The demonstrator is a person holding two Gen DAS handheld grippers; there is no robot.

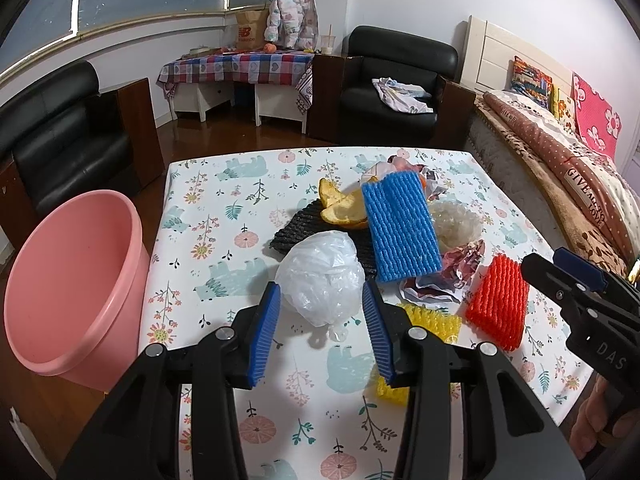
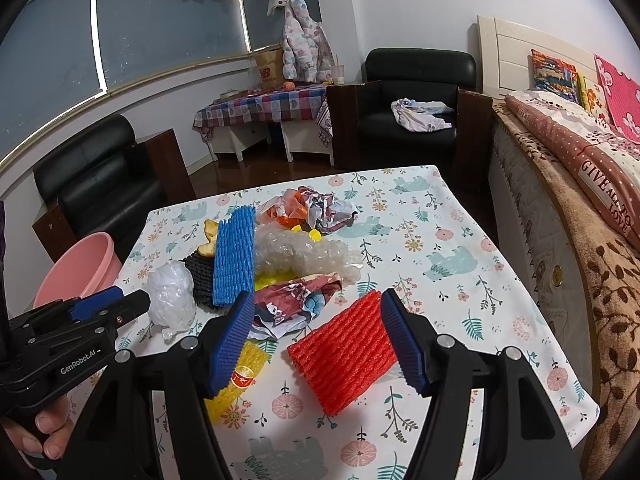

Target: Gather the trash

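Bright, even indoor light, sharp focus, soft shadows, strong fisheye bending, dark corners.

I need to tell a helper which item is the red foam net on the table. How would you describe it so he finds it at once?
Start at the table with the floral cloth and go to the trash pile's near right end. The red foam net lies there flat, between the open fingers of the right gripper. It is the only red ribbed sleeve; the blue foam net lies farther back and the yellow foam net to its left.

Black gripper frames, ribbed blue fingers point(image 1: 264, 334)
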